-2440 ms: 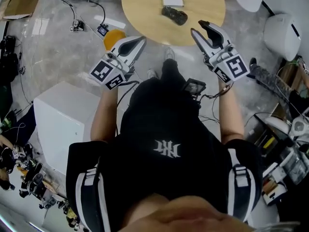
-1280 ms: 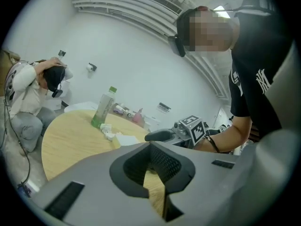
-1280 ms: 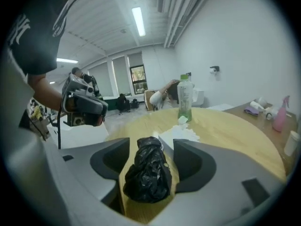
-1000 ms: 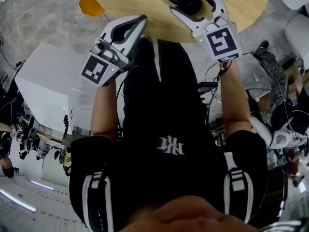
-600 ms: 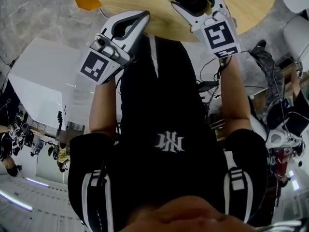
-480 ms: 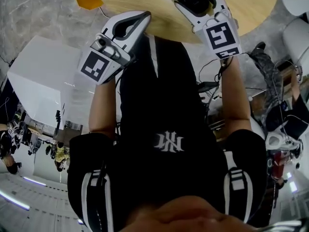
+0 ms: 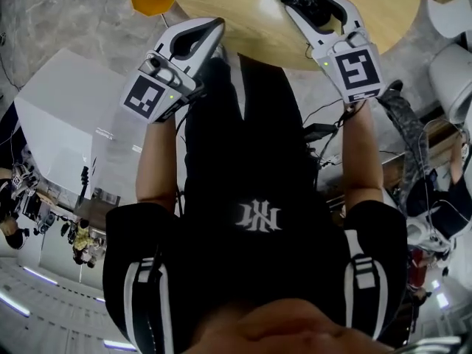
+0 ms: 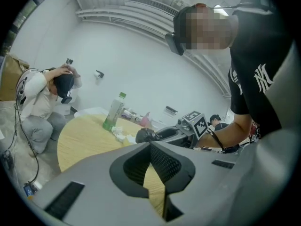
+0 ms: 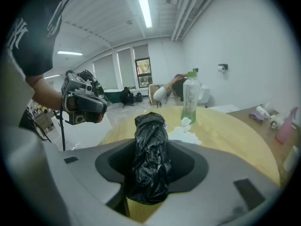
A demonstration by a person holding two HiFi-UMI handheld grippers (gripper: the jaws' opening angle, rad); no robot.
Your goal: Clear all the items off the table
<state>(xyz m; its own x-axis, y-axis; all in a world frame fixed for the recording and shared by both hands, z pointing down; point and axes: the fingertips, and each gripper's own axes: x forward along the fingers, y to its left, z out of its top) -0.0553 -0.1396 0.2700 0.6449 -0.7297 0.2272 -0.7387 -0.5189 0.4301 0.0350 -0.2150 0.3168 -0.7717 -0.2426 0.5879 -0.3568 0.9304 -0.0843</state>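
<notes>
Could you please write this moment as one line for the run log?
right claw: has just been closing, grips black bag | left claw: shut, empty | on table: bottle, tissues

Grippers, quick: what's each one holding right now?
Left gripper: closed, empty.
Right gripper: just closed on the black plastic bag.

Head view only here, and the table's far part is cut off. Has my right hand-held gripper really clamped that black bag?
Observer: Yes. In the right gripper view, the right hand-held gripper has just been closing its jaws, and they press on the black bag.
Operator: What's left on the table?
Observer: An upright green-capped bottle, with crumpled white tissues by its base.
Operator: Anyone nearby?
Observer: A person in a white top sits beside the table's far edge.
</notes>
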